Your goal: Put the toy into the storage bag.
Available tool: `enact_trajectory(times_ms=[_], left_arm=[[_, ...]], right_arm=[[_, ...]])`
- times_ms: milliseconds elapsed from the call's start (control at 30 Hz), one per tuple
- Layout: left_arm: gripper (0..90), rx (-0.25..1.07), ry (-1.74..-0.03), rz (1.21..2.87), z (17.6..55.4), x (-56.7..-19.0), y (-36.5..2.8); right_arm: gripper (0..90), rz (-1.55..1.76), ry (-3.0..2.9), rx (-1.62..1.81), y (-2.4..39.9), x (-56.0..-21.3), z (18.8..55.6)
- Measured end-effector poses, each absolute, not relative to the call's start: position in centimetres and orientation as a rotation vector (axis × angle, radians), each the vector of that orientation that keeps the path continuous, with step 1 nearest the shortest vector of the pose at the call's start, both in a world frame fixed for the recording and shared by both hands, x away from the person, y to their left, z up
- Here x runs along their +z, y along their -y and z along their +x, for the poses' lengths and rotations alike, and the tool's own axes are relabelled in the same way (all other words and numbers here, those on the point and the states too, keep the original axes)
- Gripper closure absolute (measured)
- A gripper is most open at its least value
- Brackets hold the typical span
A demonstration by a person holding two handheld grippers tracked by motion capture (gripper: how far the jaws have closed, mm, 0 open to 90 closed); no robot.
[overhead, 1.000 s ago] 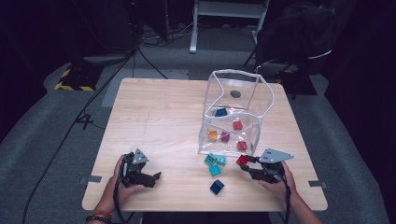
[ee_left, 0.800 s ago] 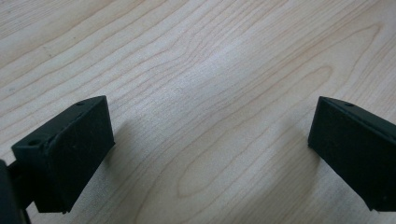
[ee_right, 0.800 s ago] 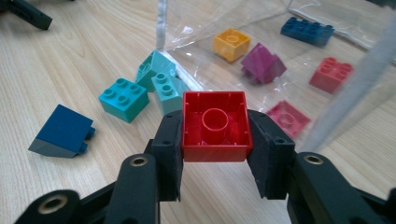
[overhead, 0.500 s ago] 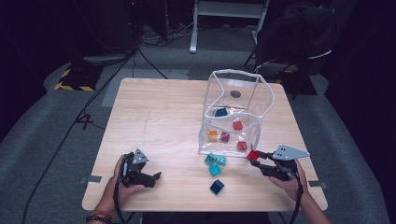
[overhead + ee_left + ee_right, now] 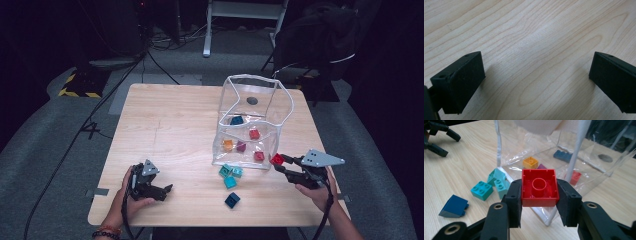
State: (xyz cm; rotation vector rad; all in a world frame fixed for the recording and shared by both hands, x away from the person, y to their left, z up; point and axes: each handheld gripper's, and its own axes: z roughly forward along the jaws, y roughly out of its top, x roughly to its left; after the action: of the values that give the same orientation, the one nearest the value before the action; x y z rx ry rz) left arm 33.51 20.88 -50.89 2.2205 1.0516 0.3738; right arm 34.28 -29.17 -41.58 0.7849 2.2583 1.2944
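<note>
My right gripper (image 5: 280,162) is shut on a red brick (image 5: 539,187), held in the air with its hollow underside facing the camera, just off the near right corner of the clear plastic bag (image 5: 270,97). That red brick (image 5: 276,159) shows in the high view too. Inside the bag lie several bricks: dark blue (image 5: 563,155), orange (image 5: 530,162) and red (image 5: 575,177). Three teal bricks (image 5: 230,174) and a dark blue sloped brick (image 5: 232,200) lie on the table in front of the bag. My left gripper (image 5: 167,190) rests open on the wood near the front left, its jaws wide apart in the left gripper view.
The light wooden table (image 5: 170,125) has bare room across its left and middle. The bag stands open at the right rear. Dark floor, cables and a chair base lie beyond the far edge.
My right gripper has risen with the red brick and drifted right, toward the bag's near right corner. The left gripper stays where it was.
</note>
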Motion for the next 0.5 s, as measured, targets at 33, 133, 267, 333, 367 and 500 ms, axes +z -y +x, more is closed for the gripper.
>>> enact_trajectory(times_ms=[33, 133, 267, 333, 367, 500], left_arm=[[0.5, 0.374, -1.052, 2.220, 33.5, -50.9, -20.9], [0.5, 0.376, -1.049, 2.223, 33.5, -50.9, -20.9], [0.5, 0.374, -1.051, 2.221, 33.5, -50.9, -20.9], [0.5, 0.373, -1.051, 2.221, 33.5, -50.9, -20.9], [0.5, 0.373, -1.051, 2.220, 33.5, -50.9, -20.9], [0.5, 0.374, -1.051, 2.221, 33.5, -50.9, -20.9]], right_arm=[[59.2, 0.782, -2.255, 1.295, 29.2, -41.3, 34.3], [59.2, 0.781, -2.239, 1.306, 29.5, -40.3, 34.4], [59.2, 0.772, -2.218, 1.306, 29.7, -39.2, 34.7], [59.2, 0.771, -2.215, 1.310, 29.8, -38.8, 34.7], [59.2, 0.769, -2.211, 1.308, 29.8, -38.5, 34.8], [59.2, 0.769, -2.194, 1.318, 29.9, -37.4, 35.0]])
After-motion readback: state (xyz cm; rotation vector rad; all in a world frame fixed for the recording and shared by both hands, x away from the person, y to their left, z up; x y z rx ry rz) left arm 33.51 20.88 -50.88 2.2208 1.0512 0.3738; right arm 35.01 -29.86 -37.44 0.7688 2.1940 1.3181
